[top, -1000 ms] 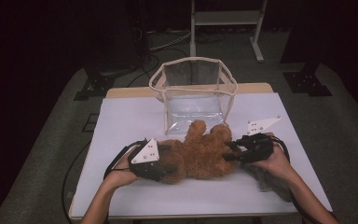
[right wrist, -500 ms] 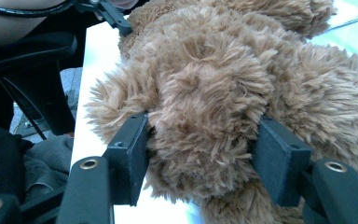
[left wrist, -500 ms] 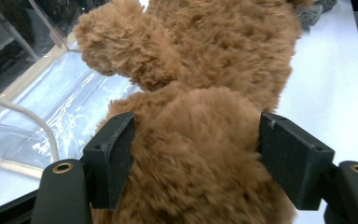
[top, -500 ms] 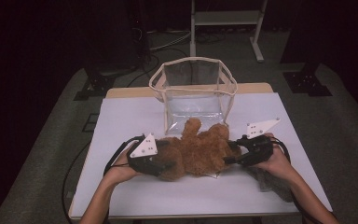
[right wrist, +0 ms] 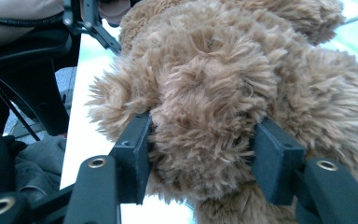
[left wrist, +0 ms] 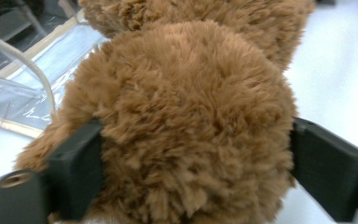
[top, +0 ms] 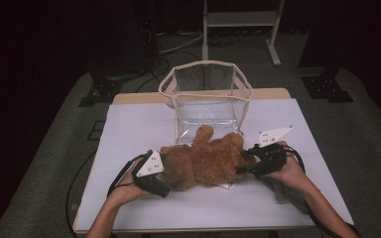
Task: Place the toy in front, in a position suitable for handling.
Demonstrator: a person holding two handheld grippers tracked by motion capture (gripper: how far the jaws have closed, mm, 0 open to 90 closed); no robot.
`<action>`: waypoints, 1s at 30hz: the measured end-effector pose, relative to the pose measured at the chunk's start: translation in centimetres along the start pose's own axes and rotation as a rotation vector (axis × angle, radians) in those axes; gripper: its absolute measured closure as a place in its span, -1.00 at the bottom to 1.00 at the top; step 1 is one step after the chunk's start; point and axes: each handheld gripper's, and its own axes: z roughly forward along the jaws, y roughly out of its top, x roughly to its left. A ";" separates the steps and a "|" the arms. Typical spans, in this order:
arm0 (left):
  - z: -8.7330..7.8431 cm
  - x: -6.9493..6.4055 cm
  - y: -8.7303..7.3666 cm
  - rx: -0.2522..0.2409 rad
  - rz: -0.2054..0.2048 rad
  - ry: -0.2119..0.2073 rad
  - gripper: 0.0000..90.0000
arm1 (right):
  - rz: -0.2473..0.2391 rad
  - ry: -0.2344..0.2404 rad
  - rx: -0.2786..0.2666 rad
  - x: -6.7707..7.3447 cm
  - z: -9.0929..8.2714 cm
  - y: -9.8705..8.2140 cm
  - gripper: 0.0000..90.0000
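Note:
A brown teddy bear [top: 203,161] lies across the white table [top: 129,124], just in front of a clear open-topped bag [top: 206,94]. My left gripper [top: 172,177] grips the bear's left end. In the left gripper view the furry head [left wrist: 186,107] bulges between the pads [left wrist: 77,172], and these jaws have just been opening a little. My right gripper [top: 243,162] holds the bear's right end. In the right gripper view its pads [right wrist: 275,163] press into a fluffy limb [right wrist: 205,116], and these jaws have just been closing.
The bag's trimmed rim [left wrist: 18,84] stands close behind the bear. A grey cloth [top: 283,191] lies under the right forearm near the table's front right. A white stand [top: 238,20] and cables sit on the dark floor beyond the table.
The left gripper has sunk slightly toward the table with the bear's end in it. The right hand has stayed in place.

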 end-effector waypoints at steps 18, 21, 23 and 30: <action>-2.4 0.4 3.8 -0.092 -0.064 -0.091 0.08 | 0.076 0.024 -0.038 2.6 -2.8 3.4 0.61; -3.0 0.2 4.6 -0.083 -0.069 -0.168 0.08 | 0.096 0.031 -0.017 3.7 -3.8 3.2 0.61; -2.6 -0.1 4.5 -0.056 -0.070 -0.214 0.06 | 0.116 0.040 -0.005 4.2 -4.2 2.5 0.60; 0.2 0.3 2.9 0.003 -0.089 -0.222 -0.08 | 0.120 0.005 0.018 3.8 -3.7 0.2 0.48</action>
